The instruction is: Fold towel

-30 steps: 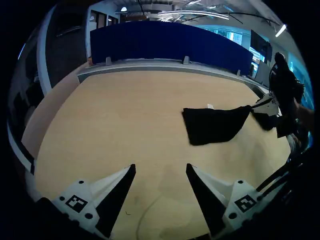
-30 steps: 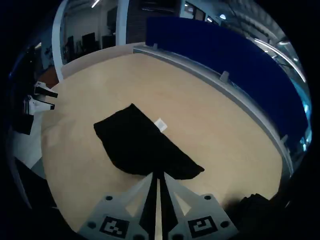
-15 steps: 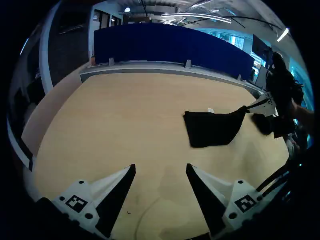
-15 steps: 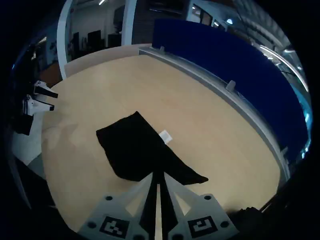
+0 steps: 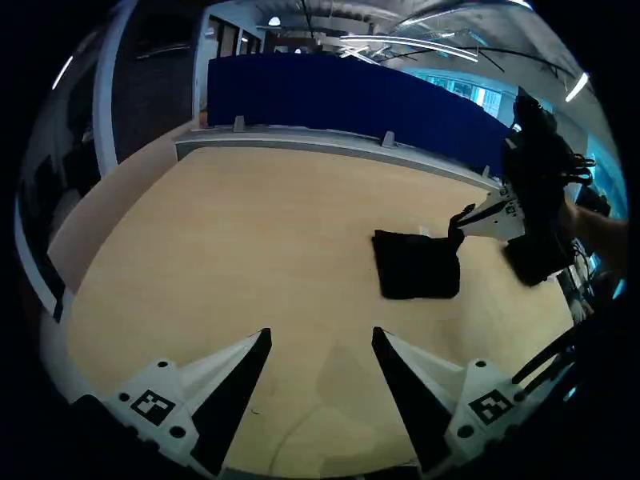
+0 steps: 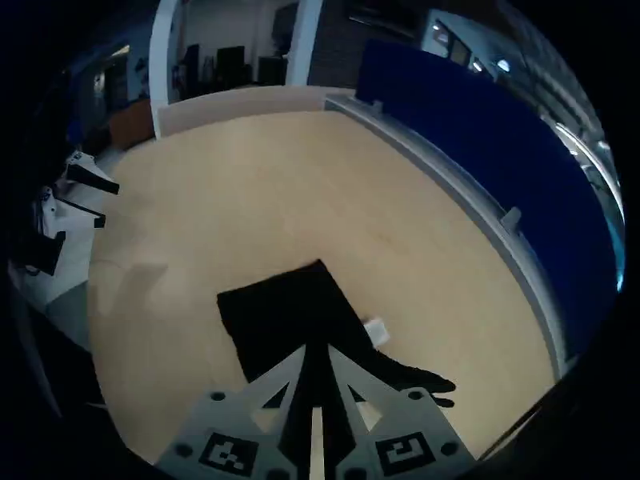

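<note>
As the left gripper view looks across the table (image 5: pixel 224 240), your left gripper (image 5: pixel 320 372) hovers empty, fingers wide apart, while the black towel (image 5: pixel 416 268) lies well ahead, one edge lifted by the right gripper (image 5: pixel 460 226). It looks limp and light, so pinch corners. In the right gripper view, that gripper's fingers press together on the towel's near edge; its dark layers blur together.
</note>
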Available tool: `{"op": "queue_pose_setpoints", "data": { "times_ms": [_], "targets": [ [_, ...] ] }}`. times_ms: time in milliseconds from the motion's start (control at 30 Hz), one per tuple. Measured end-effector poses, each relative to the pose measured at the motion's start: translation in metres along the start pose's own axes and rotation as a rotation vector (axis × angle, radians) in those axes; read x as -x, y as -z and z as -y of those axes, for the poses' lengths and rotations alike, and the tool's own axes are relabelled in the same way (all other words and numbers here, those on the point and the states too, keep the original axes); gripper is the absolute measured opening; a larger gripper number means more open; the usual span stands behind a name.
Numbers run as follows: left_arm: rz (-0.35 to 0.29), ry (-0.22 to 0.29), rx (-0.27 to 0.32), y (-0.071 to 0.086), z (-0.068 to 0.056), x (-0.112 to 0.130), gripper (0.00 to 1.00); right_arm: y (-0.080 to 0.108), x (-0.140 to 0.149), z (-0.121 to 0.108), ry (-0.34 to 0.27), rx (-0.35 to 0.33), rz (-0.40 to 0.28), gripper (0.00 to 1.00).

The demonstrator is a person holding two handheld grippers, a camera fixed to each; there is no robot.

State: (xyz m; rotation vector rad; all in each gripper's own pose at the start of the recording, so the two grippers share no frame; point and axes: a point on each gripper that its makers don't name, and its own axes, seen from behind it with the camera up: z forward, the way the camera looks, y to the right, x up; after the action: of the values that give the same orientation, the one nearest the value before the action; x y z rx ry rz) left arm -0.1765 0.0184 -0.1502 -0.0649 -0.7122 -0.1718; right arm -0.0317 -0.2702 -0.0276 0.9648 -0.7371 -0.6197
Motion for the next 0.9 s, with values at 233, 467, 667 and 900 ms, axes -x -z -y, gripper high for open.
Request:
{"op": "queue_pose_setpoints", "data": {
  "times_ms": [233,467,667,900],
  "targets": [
    [-0.005,0.038,-0.030,0.005,0.008,0.007,0.93,-0.053,-0.015,0.057,0.087,-0.106,0.030,0.04],
    [-0.009,0.060,-0.042,0.008,0.011,0.009,0.93,-0.088,0.005,0.089,0.067,-0.170,0.083,0.04],
    [-0.007,0.061,-0.042,0.007,0.012,0.012,0.93,-0.087,0.004,0.088,0.041,-0.165,0.074,0.05],
    [-0.005,0.051,-0.035,0.006,0.011,0.011,0.93,-0.082,0.001,0.082,0.025,-0.143,0.049,0.33]
  ]
}}
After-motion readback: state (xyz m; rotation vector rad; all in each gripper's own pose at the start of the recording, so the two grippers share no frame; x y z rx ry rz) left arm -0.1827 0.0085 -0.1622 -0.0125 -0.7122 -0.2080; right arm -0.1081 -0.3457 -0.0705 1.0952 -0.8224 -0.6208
